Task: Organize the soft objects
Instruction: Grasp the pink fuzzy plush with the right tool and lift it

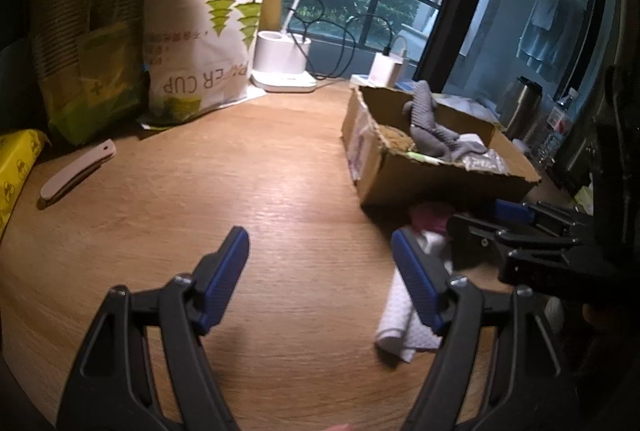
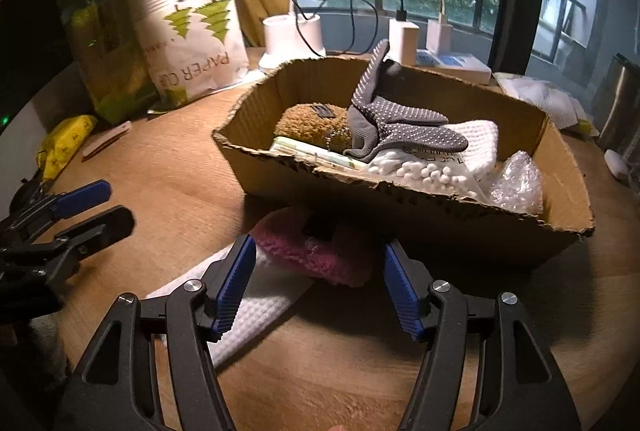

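Observation:
A cardboard box (image 2: pixel 440 227) on the wooden table holds a grey dotted glove (image 2: pixel 396 127), a brown plush (image 2: pixel 312 123), a white knit cloth (image 2: pixel 476 139), a bag of white pellets (image 2: pixel 424 171) and bubble wrap (image 2: pixel 516 183). In front of the box lie a pink fuzzy cloth (image 2: pixel 316 251) and a white waffle towel (image 2: pixel 256 307). My right gripper (image 2: pixel 320 283) is open, its jaws to either side of the pink cloth, just above it. My left gripper (image 1: pixel 320 271) is open and empty over bare table; the towel (image 1: pixel 400 323) lies by its right finger and the box (image 1: pixel 436 175) stands further right.
Bags of paper cups (image 1: pixel 200 31) and a green bag (image 1: pixel 92 71) stand at the back left. A pink flat tool (image 1: pixel 78 169) and a yellow packet (image 1: pixel 16 167) lie at the left. A white lamp base (image 1: pixel 284 63), chargers (image 2: pixel 404 35) and cables stand behind the box.

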### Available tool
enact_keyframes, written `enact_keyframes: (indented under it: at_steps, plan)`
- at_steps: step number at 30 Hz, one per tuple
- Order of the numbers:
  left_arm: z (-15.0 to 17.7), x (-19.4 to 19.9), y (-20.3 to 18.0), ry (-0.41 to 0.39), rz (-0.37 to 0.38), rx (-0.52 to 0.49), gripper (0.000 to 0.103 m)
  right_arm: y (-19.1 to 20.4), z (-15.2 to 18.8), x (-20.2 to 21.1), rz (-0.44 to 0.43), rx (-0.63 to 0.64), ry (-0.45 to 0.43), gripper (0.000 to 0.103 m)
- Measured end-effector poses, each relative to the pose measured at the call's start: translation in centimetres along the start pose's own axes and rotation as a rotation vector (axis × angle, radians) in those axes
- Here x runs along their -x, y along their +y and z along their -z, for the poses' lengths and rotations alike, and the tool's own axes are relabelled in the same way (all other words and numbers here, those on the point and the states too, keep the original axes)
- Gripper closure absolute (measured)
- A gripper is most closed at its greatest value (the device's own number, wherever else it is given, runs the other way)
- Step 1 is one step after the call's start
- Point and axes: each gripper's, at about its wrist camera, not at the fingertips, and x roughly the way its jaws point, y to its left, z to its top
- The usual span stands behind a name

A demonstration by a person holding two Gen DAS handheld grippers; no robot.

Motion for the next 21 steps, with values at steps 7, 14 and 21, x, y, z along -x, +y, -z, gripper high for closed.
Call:
enact_keyframes:
  at_steps: [7,14,21]
  plan:
    - [0.1,-0.5,1.2,0.012,-0.01,0.019,0.028,0.2,-0.6,-2.1,-0.002,-0.023,0.038,0.036]
    - [0.3,-0.7,1.0,0.022,-0.019,0.019,0.028,1.3,-0.6,-2.6,-0.021,0.023,0.05,0.039]
    - [0.5,-0.9,-0.7,0.034,-0.014,-0.013,0.028,0.9,-0.2,-1.2,-0.044,0.032,0.017,0.05]
